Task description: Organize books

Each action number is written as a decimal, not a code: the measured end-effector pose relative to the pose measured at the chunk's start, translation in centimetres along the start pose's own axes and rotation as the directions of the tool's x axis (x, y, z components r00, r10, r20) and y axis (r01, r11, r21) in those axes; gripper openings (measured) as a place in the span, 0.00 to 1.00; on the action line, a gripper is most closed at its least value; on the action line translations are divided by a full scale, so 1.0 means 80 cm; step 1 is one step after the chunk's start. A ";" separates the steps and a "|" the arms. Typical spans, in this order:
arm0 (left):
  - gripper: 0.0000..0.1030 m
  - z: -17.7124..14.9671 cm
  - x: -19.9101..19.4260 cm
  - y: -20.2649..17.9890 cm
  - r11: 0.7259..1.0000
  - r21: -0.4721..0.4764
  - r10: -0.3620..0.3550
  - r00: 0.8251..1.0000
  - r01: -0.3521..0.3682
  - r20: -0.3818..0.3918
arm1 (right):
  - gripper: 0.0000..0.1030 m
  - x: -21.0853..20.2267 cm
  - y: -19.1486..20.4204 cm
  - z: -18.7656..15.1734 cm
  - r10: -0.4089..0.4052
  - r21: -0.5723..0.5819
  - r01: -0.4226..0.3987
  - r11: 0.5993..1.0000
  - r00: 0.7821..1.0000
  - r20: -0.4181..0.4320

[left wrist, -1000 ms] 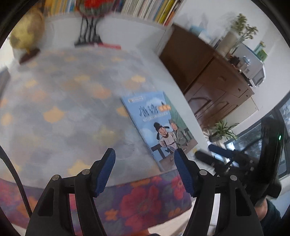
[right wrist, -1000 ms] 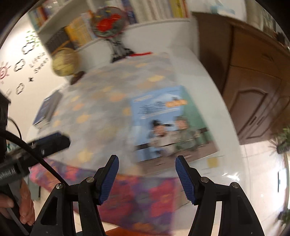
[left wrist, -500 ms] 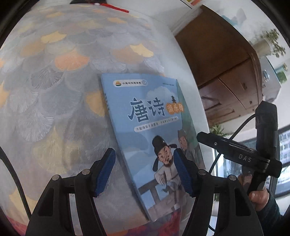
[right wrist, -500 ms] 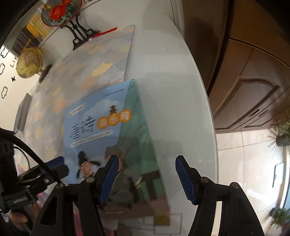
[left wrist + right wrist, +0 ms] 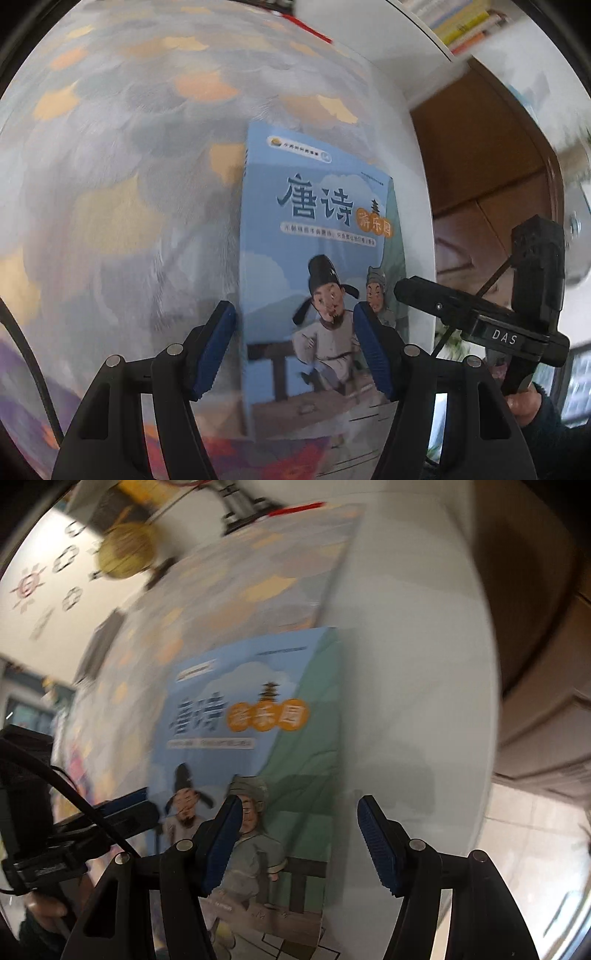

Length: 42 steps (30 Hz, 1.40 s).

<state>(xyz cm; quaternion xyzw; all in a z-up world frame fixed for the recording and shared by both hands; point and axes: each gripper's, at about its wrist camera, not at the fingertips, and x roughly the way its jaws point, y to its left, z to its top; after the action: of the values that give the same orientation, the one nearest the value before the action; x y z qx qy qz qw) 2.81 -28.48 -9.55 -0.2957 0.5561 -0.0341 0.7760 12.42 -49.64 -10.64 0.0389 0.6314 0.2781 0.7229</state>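
Observation:
A blue picture book (image 5: 317,258) with two cartoon figures on its cover lies flat near the table's right side, partly on a grey cloth with orange leaves (image 5: 110,184). My left gripper (image 5: 293,332) is open above the book's lower left part, its left finger just outside the spine. In the right wrist view the book (image 5: 258,709) is blurred. My right gripper (image 5: 295,834) is open and straddles the book's right edge, one finger over the cover and one over the bare white tabletop (image 5: 424,664). Nothing is pinched by either gripper. Each view shows a finger (image 5: 436,302) (image 5: 125,808) of the other gripper.
At the table's far end stand a yellow globe (image 5: 125,550) and a black stand (image 5: 240,502). A dark book stack (image 5: 99,642) lies at the left edge. A brown cabinet (image 5: 480,166) is past the right edge, and shelved books (image 5: 461,22) sit behind.
Both grippers have come down and in toward the book, which now fills much more of each view. The left one has also rolled. Neither pair of jaws has changed its width.

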 end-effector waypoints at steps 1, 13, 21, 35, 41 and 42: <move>0.62 -0.002 0.000 0.001 1.000 -0.024 0.000 1.000 0.000 0.015 | 0.61 0.001 -0.001 0.003 0.022 -0.018 -0.022 1.000 1.000 -0.014; 0.62 -0.015 -0.023 0.035 0.974 -0.215 -0.036 0.988 0.069 0.151 | 0.66 -0.003 0.041 0.045 0.140 -0.178 -0.145 0.973 0.989 -0.039; 0.62 0.002 -0.038 0.082 0.952 -0.289 -0.033 0.973 0.100 0.231 | 0.67 0.039 0.140 0.119 0.113 -0.348 -0.111 0.931 0.994 -0.015; 0.62 -0.003 -0.042 0.081 0.940 -0.341 0.060 0.962 0.036 0.266 | 0.67 0.087 0.126 0.163 -0.002 -0.412 -0.042 0.910 0.994 -0.107; 0.62 0.005 -0.033 0.067 0.917 -0.396 0.171 0.946 -0.051 0.274 | 0.66 0.088 0.124 0.143 0.023 -0.537 -0.074 0.840 0.995 -0.100; 0.62 0.006 -0.032 0.064 0.912 -0.406 0.191 0.940 -0.064 0.281 | 0.59 0.088 0.127 0.139 0.019 -0.562 -0.069 0.824 0.995 -0.094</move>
<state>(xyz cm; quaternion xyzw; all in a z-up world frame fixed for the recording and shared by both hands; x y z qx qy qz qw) 0.85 -23.08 -9.87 -0.4088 0.4391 0.1767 0.7803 19.56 -34.61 -10.52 -0.1738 0.5497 0.4705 0.6680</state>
